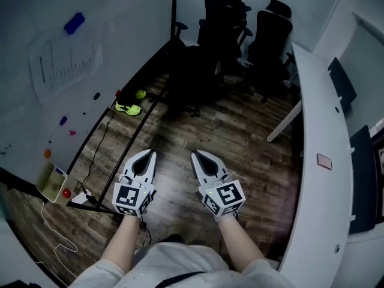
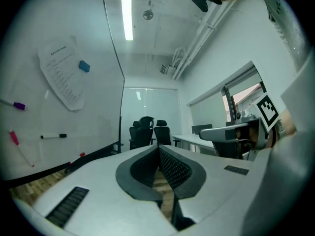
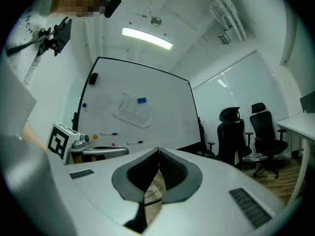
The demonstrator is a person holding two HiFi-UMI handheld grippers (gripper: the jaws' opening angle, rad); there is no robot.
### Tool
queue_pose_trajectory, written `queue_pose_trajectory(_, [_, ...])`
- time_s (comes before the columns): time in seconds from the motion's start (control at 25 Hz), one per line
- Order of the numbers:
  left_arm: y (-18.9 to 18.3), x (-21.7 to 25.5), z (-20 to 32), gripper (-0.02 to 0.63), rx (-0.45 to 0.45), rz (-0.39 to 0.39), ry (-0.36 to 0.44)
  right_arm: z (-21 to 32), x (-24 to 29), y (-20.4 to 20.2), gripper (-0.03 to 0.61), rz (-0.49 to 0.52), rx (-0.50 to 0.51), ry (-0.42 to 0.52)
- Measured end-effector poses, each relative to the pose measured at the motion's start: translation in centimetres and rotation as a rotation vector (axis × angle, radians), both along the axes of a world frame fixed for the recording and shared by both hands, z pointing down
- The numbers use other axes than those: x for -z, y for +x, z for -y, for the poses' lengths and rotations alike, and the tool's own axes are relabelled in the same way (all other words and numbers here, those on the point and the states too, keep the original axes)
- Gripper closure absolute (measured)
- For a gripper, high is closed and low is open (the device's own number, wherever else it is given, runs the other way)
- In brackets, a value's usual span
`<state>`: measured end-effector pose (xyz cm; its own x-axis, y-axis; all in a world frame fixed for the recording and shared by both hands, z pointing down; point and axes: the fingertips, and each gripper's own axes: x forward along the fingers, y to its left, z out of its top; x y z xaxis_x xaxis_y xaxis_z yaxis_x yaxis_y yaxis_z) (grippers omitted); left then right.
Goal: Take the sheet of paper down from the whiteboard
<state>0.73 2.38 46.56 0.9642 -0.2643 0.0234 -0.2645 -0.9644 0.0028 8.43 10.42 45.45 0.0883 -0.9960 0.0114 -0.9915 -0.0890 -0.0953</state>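
Note:
The sheet of paper (image 1: 66, 65) hangs on the whiteboard (image 1: 120, 35) at the left, pinned at its top by a blue magnet (image 1: 74, 23). Both grippers are held level over the wood floor, well away from the board. My left gripper (image 1: 150, 153) is shut with nothing in it, and so is my right gripper (image 1: 195, 155) beside it. In the left gripper view the paper (image 2: 63, 75) and the magnet (image 2: 84, 66) are up at the left, beyond the jaws (image 2: 158, 146). In the right gripper view the paper (image 3: 132, 113) shows far ahead, above the closed jaws (image 3: 158, 151).
Markers (image 1: 91, 102) cling to the board, and a small tray (image 1: 51, 182) hangs at its lower edge. A yellow-green object (image 1: 129, 108) lies by the board's black stand. Black office chairs (image 1: 240, 29) crowd the far end. A long white desk (image 1: 321, 131) runs along the right.

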Motion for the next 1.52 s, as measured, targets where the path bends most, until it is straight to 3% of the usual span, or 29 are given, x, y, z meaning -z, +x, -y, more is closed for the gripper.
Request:
queue_pose_trajectory(0.56, [-3.4,0.8,5.7,0.600,0.190,0.003,0.015,7.8,0.7,-2.5,0.560,0.003,0.209,0.017])
queue_pose_trajectory(1.16, [-4.1,1.0,12.7,0.600,0.467,-0.006,0.013,17.8,0.6,-2.5,0.560,-0.001,0.507,0.016])
queue_pose_trajectory(1.52, [-4.5,1.2,15.0,0.600,0.586,-0.001,0.022,21.3,1.0,-2.6,0.560,-0.006,0.628,0.027])
